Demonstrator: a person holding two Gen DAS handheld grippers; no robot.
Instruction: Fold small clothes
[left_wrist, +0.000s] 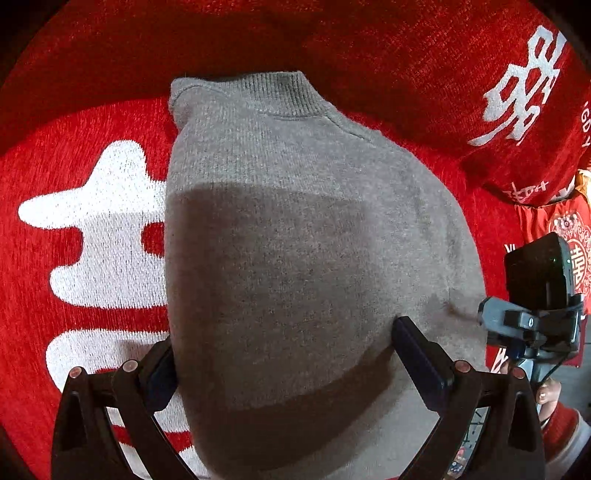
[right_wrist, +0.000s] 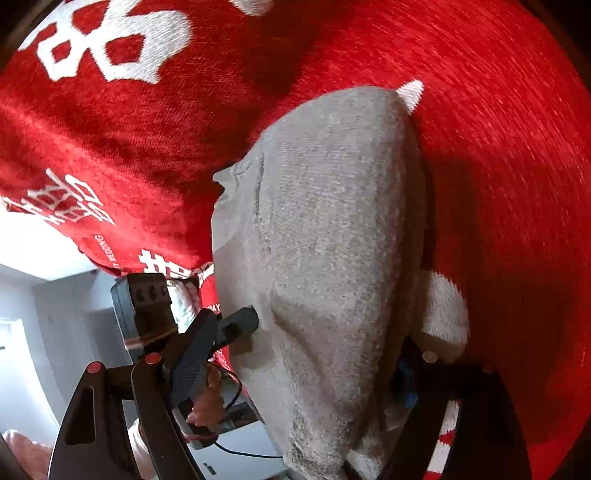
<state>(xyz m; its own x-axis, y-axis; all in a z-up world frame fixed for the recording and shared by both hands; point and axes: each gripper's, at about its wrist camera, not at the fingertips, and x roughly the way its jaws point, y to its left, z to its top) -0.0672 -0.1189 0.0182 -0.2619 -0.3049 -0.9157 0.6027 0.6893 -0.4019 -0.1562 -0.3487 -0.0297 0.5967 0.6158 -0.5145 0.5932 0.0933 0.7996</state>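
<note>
Grey sweater (left_wrist: 295, 229) lies folded on red blanket (left_wrist: 92, 92), collar far. Left gripper (left_wrist: 284, 354) jaws apart, straddling its near end. Right gripper (right_wrist: 325, 354) jaws also apart around it.

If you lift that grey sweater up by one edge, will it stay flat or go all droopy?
Probably droopy: the grey sweater is soft knit that already bends and creases over the red blanket. It looks fuzzy, so it likely won't slip from the left hand-held gripper. It probably feels light.
</note>
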